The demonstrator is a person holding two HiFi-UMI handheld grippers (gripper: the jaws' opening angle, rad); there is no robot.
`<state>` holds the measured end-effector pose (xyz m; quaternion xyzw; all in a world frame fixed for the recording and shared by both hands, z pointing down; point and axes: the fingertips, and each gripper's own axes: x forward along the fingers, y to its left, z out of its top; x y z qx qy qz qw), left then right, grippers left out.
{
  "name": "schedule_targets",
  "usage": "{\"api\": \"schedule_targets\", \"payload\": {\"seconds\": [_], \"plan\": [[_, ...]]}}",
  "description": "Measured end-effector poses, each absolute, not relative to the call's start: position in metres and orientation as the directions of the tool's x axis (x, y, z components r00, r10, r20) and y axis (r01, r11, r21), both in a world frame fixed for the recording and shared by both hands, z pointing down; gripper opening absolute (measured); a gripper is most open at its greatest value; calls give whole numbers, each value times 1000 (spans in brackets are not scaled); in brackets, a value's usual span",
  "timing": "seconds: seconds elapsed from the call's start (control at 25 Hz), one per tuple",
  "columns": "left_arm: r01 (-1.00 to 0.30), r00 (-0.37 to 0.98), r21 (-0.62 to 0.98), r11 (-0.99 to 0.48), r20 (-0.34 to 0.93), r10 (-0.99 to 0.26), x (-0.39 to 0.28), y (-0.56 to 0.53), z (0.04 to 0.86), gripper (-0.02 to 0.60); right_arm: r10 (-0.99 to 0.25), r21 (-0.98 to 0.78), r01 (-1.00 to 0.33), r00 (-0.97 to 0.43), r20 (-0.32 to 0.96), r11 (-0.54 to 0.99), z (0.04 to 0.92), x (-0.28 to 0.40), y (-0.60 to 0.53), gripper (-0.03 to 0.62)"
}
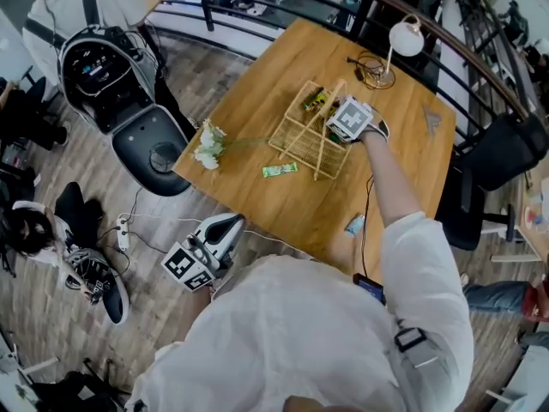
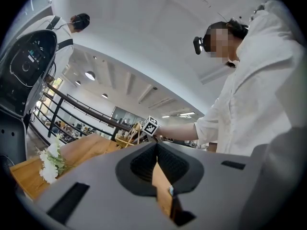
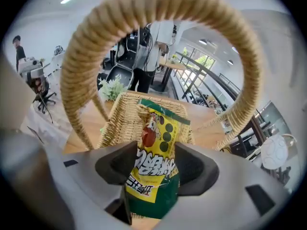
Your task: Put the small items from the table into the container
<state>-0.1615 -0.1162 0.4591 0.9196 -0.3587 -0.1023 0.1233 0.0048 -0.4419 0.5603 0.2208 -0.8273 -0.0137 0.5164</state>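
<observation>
Right gripper (image 3: 153,164): reaches under the handle (image 3: 158,13) and down over the basket (image 1: 296,140); its jaws stand part-way apart with a packet (image 3: 156,147) between them, and both pads seem to touch the packet's sides.
Left gripper (image 1: 225,228): jaws together, held low near the person's body, off the table (image 1: 257,101). A thin tan strip shows at the seam; what it is cannot be told.
Packet: a yellow and green snack bag, held by its lower half, its top end pointing into the basket.
Handling: likely light, soft and crinkly, with a slick film. It should give under the pads rather than break, and may slip or swing. A hold across the flat middle looks safest, and a drop into the basket should do it no harm.
Basket: woven, open-topped, near the table's middle, with green items (image 1: 313,101) already in its far end.
Left to do: a small green packet (image 1: 280,170) lies on the table just beside the basket; a blue item (image 1: 354,224) lies at the near edge by the person's arm.
In the way: the handle arches over the opening, so the gripper must work beneath or beside it.
Nearby: flowers (image 1: 208,147) at the left edge, a lamp (image 1: 403,39) and a cable (image 1: 369,67) at the far side, all apart from the basket.
</observation>
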Motion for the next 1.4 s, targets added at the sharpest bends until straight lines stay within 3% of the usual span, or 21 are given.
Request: {"api": "schedule_targets", "payload": {"seconds": [0.12,0.56,0.92,1.2,1.4], "plan": [[-635,723,286,-717,-106,-682,-159,-118,459,6,-405,233,-404,-415,815,885,548,9,-441,250],[-527,792,314,-790,-156,-590,-142,-116,448,8,-506,269,-475,-492,708,838,517,37,-430,250],[-521,807,287,-804,-142,-573,-135,-115,447,8,-571,468,-330,-406,714,820,522,65,-390,250],[-495,824,283,-821,-146,-547,-127,-110,443,8,-677,333,-611,-506,534,719,498,99,-339,249],[-459,847,271,-846,-153,-508,-114,-112,438,8,-645,206,-663,-528,553,720,527,125,-286,250]]}}
